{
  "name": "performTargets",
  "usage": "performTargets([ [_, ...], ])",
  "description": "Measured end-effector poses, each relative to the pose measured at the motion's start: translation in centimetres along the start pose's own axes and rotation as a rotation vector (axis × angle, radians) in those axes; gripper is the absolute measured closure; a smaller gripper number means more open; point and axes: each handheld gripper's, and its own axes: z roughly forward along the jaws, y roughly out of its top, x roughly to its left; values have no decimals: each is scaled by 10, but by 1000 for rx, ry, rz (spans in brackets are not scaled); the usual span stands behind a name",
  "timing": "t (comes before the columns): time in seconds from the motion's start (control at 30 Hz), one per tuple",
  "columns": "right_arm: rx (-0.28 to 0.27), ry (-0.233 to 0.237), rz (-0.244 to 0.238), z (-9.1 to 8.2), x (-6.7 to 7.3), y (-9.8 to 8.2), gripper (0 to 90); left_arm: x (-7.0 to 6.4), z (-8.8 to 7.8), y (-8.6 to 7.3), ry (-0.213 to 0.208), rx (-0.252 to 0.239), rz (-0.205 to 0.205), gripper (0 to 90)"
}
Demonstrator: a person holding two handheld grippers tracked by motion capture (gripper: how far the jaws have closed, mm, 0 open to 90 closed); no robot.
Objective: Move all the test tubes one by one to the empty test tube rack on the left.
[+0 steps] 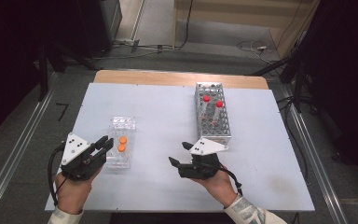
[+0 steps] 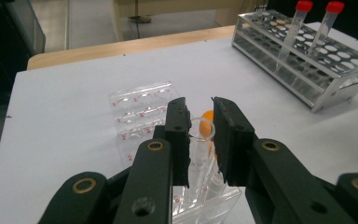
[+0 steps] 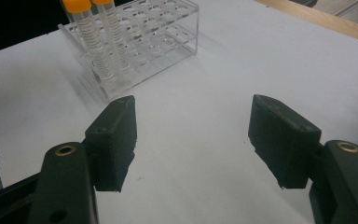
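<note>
The orange-capped tube [image 2: 204, 135] stands in the clear plastic rack [image 2: 142, 109] at the left of the white table [image 1: 168, 116], with a second orange-capped tube [image 3: 109, 39] touching or just beside it in the same rack. The left gripper [image 2: 200, 135] has its jaws brought in on the nearer tube just below the cap, and the pads appear to press the tube's sides, so the grip looks made while the tube sits in its hole.

To do this step well, the lift should probably go straight up along the tube's own axis, so the bottom clears the hole without dragging the light rack along. The rack is loose on the table and could tip or slide if the pull leans to one side. The neighbouring tube is close enough that a tilted lift may knock it. Holding just under the cap looks sound, since the cap's rim gives the pads something to catch.

The right gripper [image 1: 186, 156] rests low over the table near the middle, jaws wide apart and holding nothing, just in front of the metal rack [image 1: 213, 116] that carries two red-capped tubes [image 1: 213, 101].
</note>
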Motion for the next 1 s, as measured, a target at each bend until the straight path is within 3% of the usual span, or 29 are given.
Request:
performTargets([
  [0.3,1,-2,0,0,-1,0,311,-2,7,-9,10,39,5,757],
  [0.63,-3,-7,3,-1,-2,0,312,0,1,-7,-4,11,-21,689],
  [0.77,-9,-19,13,-3,-6,1,314,0,-4,-4,-17,-25,-49,598],
  [0.83,-15,-31,20,-5,-10,1,314,-2,-5,-3,-23,-31,-44,581],
  [1.0,-17,-80,56,-9,-26,2,319,-8,-5,-1,-26,-36,-59,359],
])
